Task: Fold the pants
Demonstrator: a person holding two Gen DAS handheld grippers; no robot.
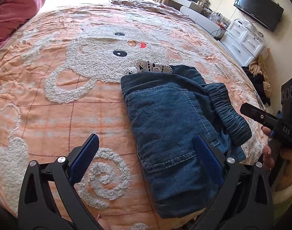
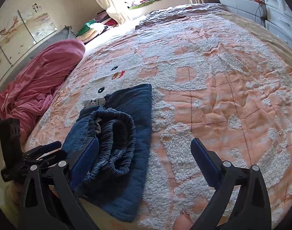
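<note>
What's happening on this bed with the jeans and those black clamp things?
A person is folding blue pants on a peach bedspread, holding a pincer tool in each hand. The pants lie in a compact folded bundle with the elastic waistband on top. Both the left tool and the right tool are open, holding nothing, with one finger of each right beside the denim.

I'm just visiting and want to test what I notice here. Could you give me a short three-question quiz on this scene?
1. True or false: the left gripper is clamped on the folded blue denim pants.
2. What lies on top of the pants: A) gathered elastic waistband, B) a belt?
3. What animal face is on the peach-and-white tufted bedspread?

Key: 1 false, both grippers (right gripper) stand open. 2 A. 3 a rabbit.
</note>
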